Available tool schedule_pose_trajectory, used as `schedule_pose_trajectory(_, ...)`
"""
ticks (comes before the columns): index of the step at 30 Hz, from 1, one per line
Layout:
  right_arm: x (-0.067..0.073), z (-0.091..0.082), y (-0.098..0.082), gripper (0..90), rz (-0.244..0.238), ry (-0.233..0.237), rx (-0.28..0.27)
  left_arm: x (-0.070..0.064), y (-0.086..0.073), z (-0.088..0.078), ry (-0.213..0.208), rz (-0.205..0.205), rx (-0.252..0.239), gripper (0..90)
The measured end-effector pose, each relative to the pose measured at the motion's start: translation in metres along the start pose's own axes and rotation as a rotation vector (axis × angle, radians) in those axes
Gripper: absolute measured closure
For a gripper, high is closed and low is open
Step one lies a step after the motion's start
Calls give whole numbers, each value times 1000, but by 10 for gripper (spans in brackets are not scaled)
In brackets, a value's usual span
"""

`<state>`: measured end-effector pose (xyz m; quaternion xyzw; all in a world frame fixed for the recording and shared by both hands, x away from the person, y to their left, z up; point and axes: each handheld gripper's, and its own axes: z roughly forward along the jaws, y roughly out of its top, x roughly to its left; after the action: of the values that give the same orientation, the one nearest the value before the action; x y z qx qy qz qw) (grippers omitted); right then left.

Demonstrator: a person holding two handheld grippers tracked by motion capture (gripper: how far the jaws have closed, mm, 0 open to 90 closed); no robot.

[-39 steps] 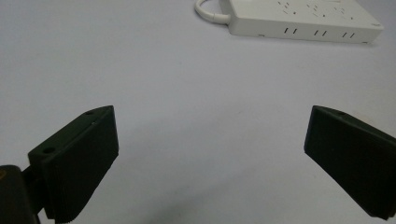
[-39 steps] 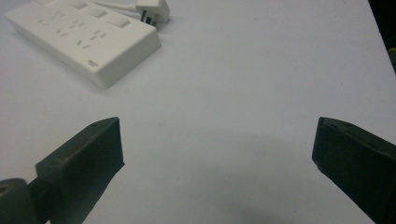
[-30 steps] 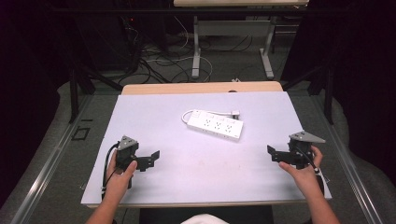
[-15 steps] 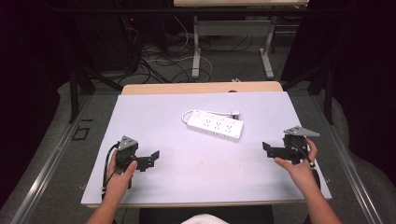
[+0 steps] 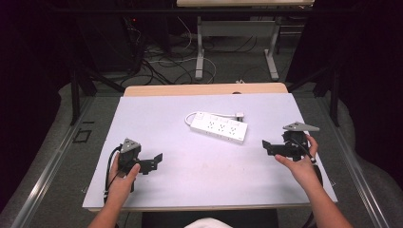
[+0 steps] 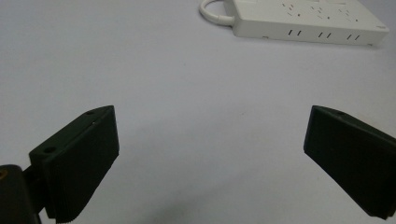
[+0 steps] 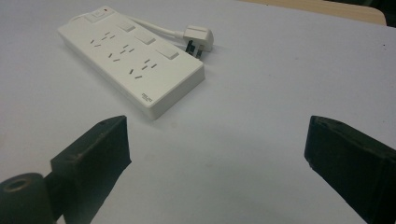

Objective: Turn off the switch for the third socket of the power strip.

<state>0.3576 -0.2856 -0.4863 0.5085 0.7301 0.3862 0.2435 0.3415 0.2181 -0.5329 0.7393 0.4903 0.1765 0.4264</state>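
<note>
A white power strip [image 5: 219,127] lies near the middle of the white table [image 5: 190,180], its short cord looped behind it and its plug [image 5: 239,115] resting beside it. In the right gripper view the power strip [image 7: 133,60] is close ahead on the left, with the plug [image 7: 198,37] just beyond it. The left gripper view has the power strip [image 6: 306,21] far off at the top. My left gripper [image 5: 153,163] is open at the table's front left, holding nothing. My right gripper [image 5: 267,146] is open to the right of the strip, also holding nothing.
A wooden table edge [image 5: 204,89] shows behind the white surface. Beyond it are table legs [image 5: 199,52] and loose cables [image 5: 161,59] on the floor. Metal rails [image 5: 52,161] run along the floor on both sides.
My right gripper has moved left and a little farther up the table, toward the power strip. My left gripper has stayed where it was.
</note>
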Motion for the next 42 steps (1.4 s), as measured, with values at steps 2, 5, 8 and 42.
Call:
schedule_pose_trajectory(2, 1, 1, 3, 62, 5, 4, 3, 0, 0, 0, 0, 3, -1, 33)
schedule_pose_trajectory(5, 2, 2, 7, 63, -9, 12, 7, 0, 0, 0, 0, -1, -3, 33)
schedule_pose_trajectory(8, 4, 3, 12, 65, -20, 10, 16, 0, 0, 0, 0, -2, -3, 33)
schedule_pose_trajectory(42, 24, 21, 58, 140, -95, 43, 55, 0, 0, 0, -1, -4, -5, 35)
